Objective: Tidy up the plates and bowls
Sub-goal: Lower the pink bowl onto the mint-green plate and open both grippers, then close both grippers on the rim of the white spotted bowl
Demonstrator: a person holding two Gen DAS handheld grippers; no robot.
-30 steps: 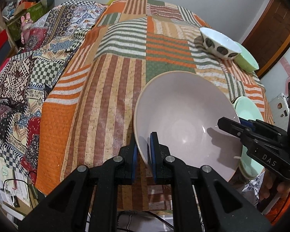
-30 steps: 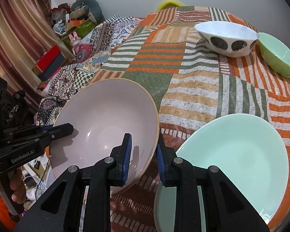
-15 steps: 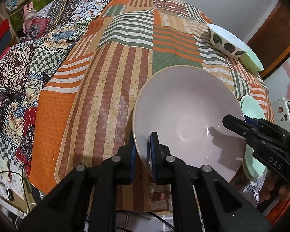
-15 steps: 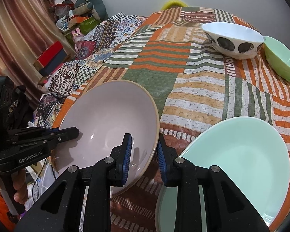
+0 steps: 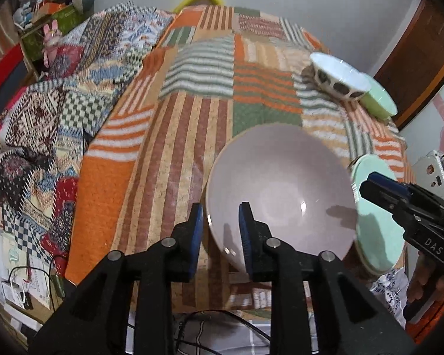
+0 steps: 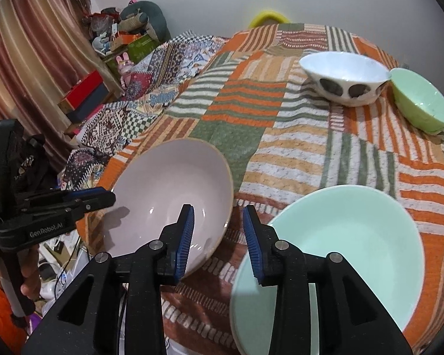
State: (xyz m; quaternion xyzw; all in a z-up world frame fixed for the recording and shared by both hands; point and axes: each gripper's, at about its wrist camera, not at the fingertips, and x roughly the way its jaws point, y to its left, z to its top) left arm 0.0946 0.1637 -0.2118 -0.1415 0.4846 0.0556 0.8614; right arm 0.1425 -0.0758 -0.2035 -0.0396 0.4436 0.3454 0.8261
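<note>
A pale pink bowl (image 5: 281, 189) (image 6: 168, 195) sits on the patchwork cloth (image 5: 189, 136) near the table's front edge. My left gripper (image 5: 220, 229) straddles its near rim. The jaws are opening, and the pads stand off the rim. From the other side my right gripper (image 6: 219, 232) straddles the rim too, jaws also opening, pads clear of it. Each gripper shows in the other's view: the right gripper (image 5: 373, 188), the left gripper (image 6: 108, 197). A mint green plate (image 6: 340, 245) (image 5: 376, 222) lies just right of the bowl.
At the far right of the table stand a white bowl with dark spots (image 6: 343, 77) (image 5: 337, 77) and a light green bowl (image 6: 420, 100) (image 5: 380, 102), side by side. Patterned blankets (image 5: 44, 112) and boxes crowd the left. A hand (image 6: 29, 278) holds the left gripper.
Both grippers were shut on the pink bowl's rim; their jaws have now parted and let it go. Both views have drawn back and up slightly.
</note>
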